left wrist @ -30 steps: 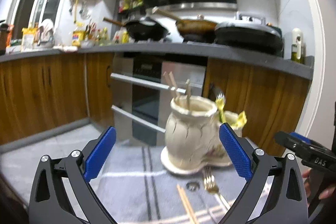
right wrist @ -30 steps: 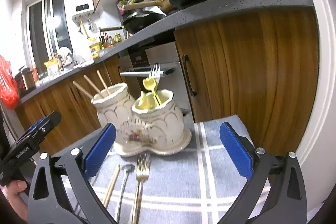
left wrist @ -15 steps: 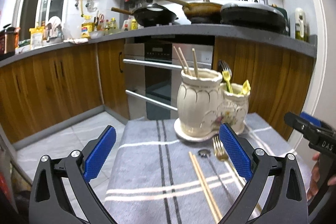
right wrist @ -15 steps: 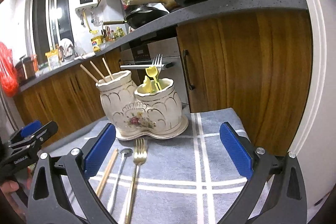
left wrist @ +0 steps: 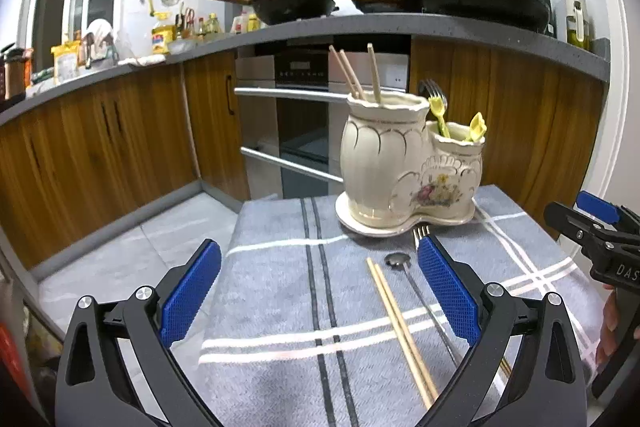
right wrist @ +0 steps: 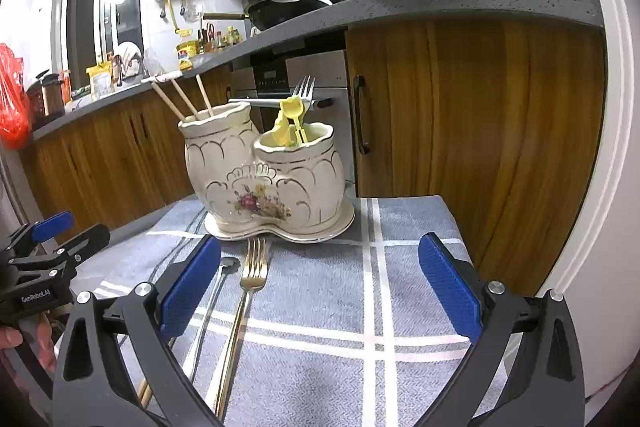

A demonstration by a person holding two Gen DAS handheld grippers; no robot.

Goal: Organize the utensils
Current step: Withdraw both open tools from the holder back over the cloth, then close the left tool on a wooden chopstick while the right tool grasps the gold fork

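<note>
A cream double-pot ceramic holder [left wrist: 404, 163] stands at the far side of a grey striped cloth [left wrist: 280, 287]; it also shows in the right wrist view [right wrist: 264, 171]. Chopsticks stand in its taller pot, a fork and yellow utensils in the shorter. On the cloth lie a pair of chopsticks [left wrist: 400, 327], a spoon [left wrist: 416, 295] and a gold fork [right wrist: 240, 311]. My left gripper [left wrist: 320, 299] is open and empty above the cloth. My right gripper [right wrist: 320, 287] is open and empty, with the fork near its left finger.
The cloth covers a small table whose left edge drops to the tiled floor [left wrist: 132, 251]. Wooden cabinets [right wrist: 472, 131] and an oven [left wrist: 304, 123] stand close behind. The other gripper shows at the edge of each view.
Both grippers have pulled back and risen from the holder, so more of the cloth and the loose utensils is in view. Both stay open.
</note>
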